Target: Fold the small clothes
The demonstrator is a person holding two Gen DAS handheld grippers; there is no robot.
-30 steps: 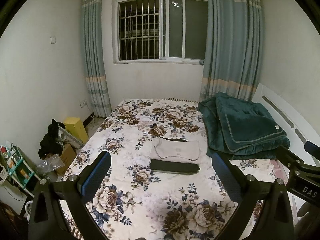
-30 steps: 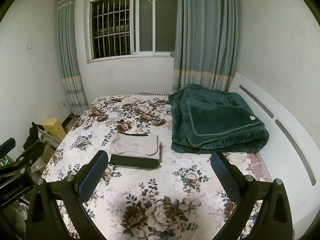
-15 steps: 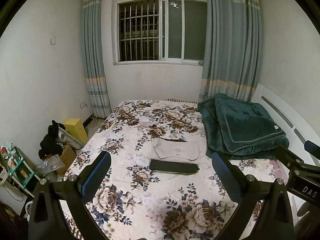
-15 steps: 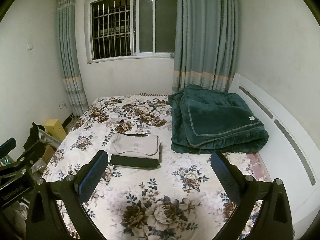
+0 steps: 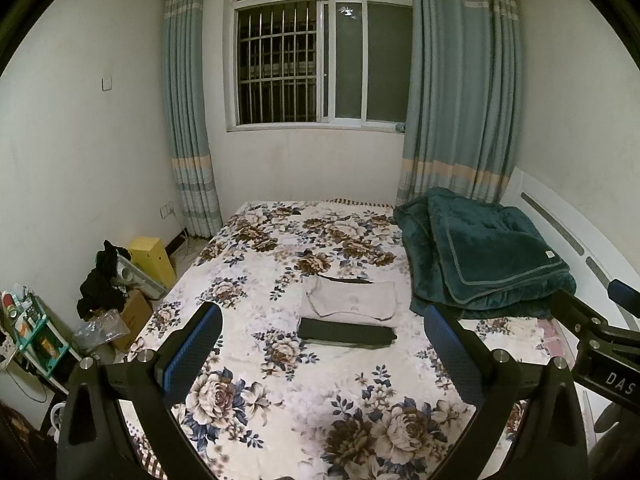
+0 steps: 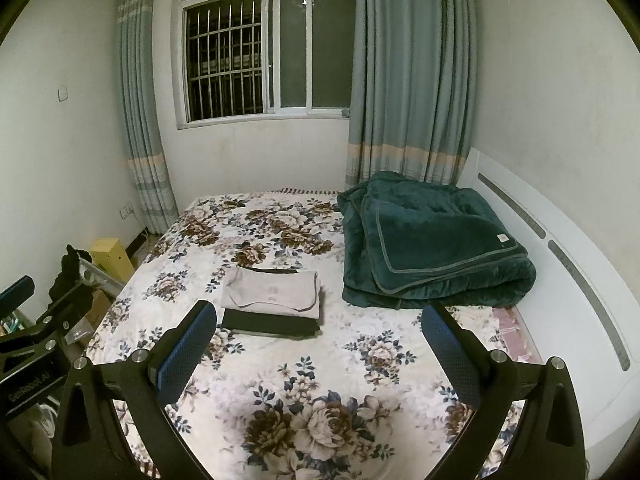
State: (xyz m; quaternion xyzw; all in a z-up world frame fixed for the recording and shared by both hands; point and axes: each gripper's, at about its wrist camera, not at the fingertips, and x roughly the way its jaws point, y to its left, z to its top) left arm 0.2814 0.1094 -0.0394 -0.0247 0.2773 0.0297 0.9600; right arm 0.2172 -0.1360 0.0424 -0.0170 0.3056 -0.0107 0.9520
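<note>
A folded beige garment [image 5: 352, 300] lies on the floral bed [image 5: 280, 392], with a folded black garment [image 5: 346, 333] just in front of it. Both also show in the right wrist view, the beige garment [image 6: 272, 291] behind the black garment [image 6: 270, 323]. My left gripper [image 5: 322, 354] is open and empty, held above the near part of the bed, well short of the clothes. My right gripper [image 6: 318, 354] is open and empty, at a similar height beside it. Each gripper's body shows at the edge of the other's view.
A folded dark green blanket [image 5: 484, 252] lies at the right of the bed against the white headboard [image 6: 568, 280]. Left of the bed stand a yellow box [image 5: 152, 258], a cardboard box with dark clothes [image 5: 102, 284] and a small shelf [image 5: 28, 332]. Window and curtains are behind.
Both grippers have drifted very slightly; the scene shifts a little in each view. The clothes have not moved.
</note>
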